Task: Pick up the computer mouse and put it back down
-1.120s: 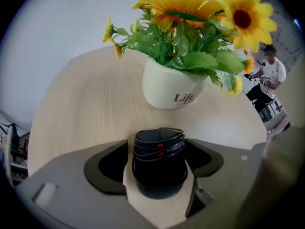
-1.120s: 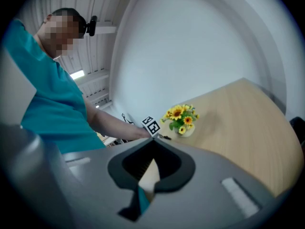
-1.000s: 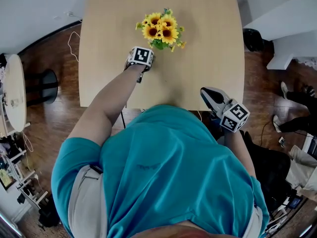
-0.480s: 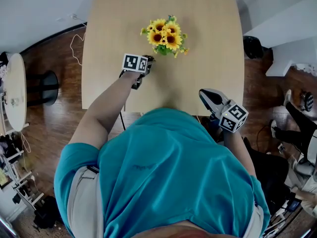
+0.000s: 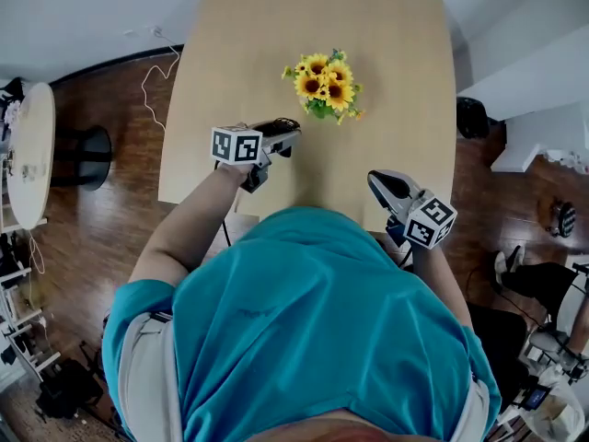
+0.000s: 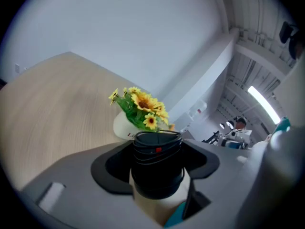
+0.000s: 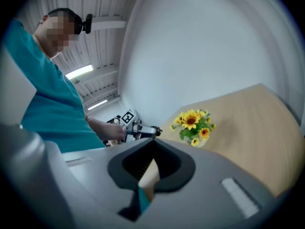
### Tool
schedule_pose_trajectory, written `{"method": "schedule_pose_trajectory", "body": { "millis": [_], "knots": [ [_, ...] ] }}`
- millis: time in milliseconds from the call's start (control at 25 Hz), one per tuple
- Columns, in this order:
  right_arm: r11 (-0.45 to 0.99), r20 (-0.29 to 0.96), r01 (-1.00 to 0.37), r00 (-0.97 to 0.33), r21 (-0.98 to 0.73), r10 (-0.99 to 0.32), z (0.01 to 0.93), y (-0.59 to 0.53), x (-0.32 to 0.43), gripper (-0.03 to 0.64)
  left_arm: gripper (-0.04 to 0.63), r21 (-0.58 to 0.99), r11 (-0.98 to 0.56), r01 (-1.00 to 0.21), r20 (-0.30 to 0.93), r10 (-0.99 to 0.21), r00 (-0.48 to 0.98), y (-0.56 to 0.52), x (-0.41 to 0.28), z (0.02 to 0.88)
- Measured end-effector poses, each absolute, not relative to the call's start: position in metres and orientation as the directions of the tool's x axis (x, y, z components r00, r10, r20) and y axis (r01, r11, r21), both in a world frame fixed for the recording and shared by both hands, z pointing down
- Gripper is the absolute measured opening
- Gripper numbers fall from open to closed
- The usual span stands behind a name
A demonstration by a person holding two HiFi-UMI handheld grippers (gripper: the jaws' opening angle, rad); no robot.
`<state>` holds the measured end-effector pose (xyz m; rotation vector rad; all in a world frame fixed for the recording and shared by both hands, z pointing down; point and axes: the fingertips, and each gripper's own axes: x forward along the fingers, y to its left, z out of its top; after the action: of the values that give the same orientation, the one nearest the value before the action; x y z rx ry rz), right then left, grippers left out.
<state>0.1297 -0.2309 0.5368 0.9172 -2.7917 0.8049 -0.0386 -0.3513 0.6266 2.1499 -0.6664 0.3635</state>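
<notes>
Left hand-held gripper (image 5: 279, 138): jaws have just been closing and are now clamped on the black computer mouse (image 6: 157, 168), one pad on each side. The mouse has its thin cable wound around the body. It is held clear of the tabletop (image 5: 239, 53), on the person's side of the sunflowers (image 5: 327, 79) and a little to their left in the head view. In the left gripper view the sunflowers and their white vase (image 6: 122, 126) show just behind the mouse. Right hand-held gripper (image 5: 380, 182): jaws together at the tips, nothing between them. It sits at the near edge of the tabletop, to the right of the sunflowers and further from them than the left one.
</notes>
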Motion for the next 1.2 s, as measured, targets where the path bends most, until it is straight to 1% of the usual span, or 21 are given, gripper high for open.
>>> {"method": "schedule_pose_trajectory", "body": {
  "millis": [280, 480, 640, 840, 1080, 1200],
  "knots": [
    [0.717, 0.239, -0.554, -0.831, -0.423, -0.502, 0.525, -0.237, 0.113, 0.002, 0.313, 0.689, -0.563, -0.457, 0.316, -0.333, 0.888, -0.317, -0.044, 0.571],
    [0.734, 0.233, -0.546, -0.837, -0.403, -0.495, 0.514, -0.231, 0.103, 0.002, 0.314, 0.679, -0.620, -0.393, 0.252, -0.306, 0.918, -0.282, -0.047, 0.541],
    [0.738, 0.226, -0.544, -0.839, -0.400, -0.495, 0.509, -0.228, 0.101, 0.002, 0.314, 0.664, -0.652, -0.365, 0.205, -0.310, 0.928, -0.272, -0.048, 0.521],
    [0.736, 0.220, -0.548, -0.836, -0.397, -0.503, 0.506, -0.228, 0.100, 0.002, 0.314, 0.660, -0.691, -0.294, 0.097, -0.309, 0.946, -0.269, -0.044, 0.490],
    [0.749, 0.202, -0.550, -0.834, -0.370, -0.513, 0.493, -0.213, 0.099, 0.002, 0.314, 0.655, -0.707, -0.267, 0.039, -0.321, 0.946, -0.252, -0.050, 0.471],
    [0.752, 0.196, -0.550, -0.834, -0.363, -0.516, 0.491, -0.210, 0.098, 0.002, 0.314, 0.657, -0.703, -0.272, 0.012, -0.351, 0.936, -0.248, -0.055, 0.465]
  ]
}}
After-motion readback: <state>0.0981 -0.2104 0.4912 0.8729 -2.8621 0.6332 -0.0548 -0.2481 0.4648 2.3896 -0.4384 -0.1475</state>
